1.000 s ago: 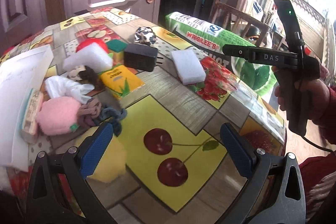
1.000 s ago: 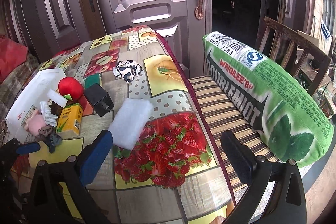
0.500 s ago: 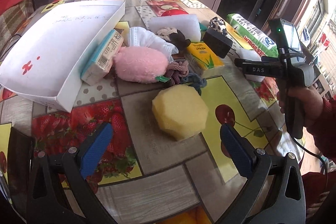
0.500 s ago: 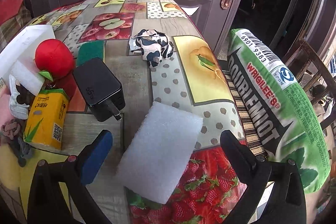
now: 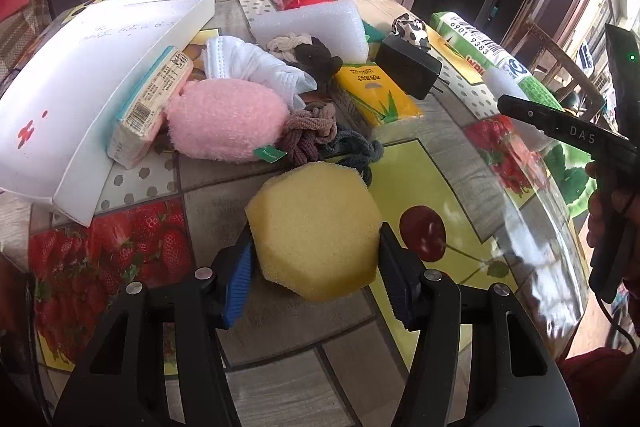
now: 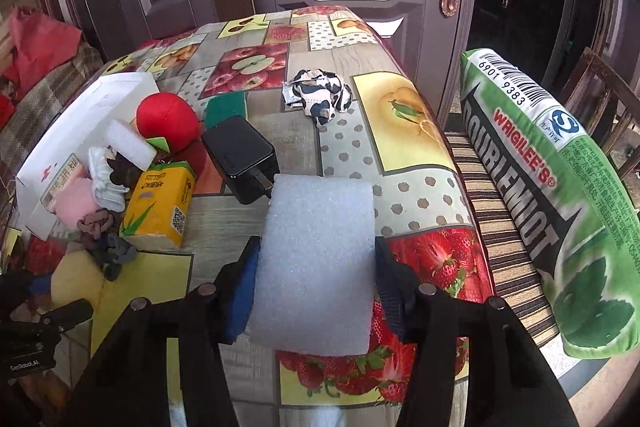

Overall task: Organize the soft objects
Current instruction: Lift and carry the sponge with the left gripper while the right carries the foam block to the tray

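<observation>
Both grippers have dropped in close since half a second ago: the left gripper, which was wide open and short of the chunky yellow hexagonal sponge, now has its blue pads pressed against the sponge's two sides, and the right gripper has done the same with the flat white rectangular foam pad. So each set of jaws is closed down to the width of its object, holding it, though I can't tell if either one is off the fruit-print tablecloth yet. What matters for the next move is where the open white cardboard box sits: it's up and to the left of the sponge, well apart, with the pile of soft stuff between, so the left hand is clearly the nearer one, and I'd guess the sponge goes first. The foam pad's long axis runs straight away from the right jaws, pointing at the black charger brick, which touches or nearly touches its far edge. Counting what I can see: one yellow sponge, two white foam pieces (the second foam block sits further back), one fuzzy pink plush, one red stuffed apple, one crumpled white face mask, one yellow tissue pack, one cow-print cloth, and about four knotted hair scrunchies.
</observation>
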{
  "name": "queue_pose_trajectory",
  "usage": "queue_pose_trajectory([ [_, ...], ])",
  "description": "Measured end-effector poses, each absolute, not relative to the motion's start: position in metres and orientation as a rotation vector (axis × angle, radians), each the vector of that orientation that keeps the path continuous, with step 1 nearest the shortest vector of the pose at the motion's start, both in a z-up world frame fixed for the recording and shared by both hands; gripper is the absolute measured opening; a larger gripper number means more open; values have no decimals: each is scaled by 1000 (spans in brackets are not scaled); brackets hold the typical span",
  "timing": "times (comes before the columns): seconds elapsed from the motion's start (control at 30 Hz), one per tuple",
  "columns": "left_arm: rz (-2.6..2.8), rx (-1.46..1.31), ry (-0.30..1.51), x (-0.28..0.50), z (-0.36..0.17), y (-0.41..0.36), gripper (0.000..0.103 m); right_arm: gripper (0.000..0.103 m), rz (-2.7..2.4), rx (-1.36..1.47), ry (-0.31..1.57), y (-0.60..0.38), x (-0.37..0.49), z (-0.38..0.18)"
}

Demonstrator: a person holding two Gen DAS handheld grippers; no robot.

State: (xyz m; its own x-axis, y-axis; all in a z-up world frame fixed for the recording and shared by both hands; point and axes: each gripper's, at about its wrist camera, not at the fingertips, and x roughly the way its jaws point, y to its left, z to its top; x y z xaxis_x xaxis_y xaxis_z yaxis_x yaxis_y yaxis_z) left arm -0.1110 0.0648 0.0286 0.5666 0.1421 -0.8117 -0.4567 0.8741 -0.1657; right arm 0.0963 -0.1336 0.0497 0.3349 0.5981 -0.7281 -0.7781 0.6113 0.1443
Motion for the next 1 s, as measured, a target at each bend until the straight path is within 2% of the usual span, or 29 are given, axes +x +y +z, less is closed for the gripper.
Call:
queue_pose_trajectory([
  [0.2,430,-330,788,-135,82,75,57,54,936,-131,736,-146,88,96],
  [0.57,673,-250,520,-182,226,140,58,54,1021,81,443,-151,60,211],
  [1.0,733,-153,344,-220,318,174,58,54,1107,167,187,-125,28,295],
])
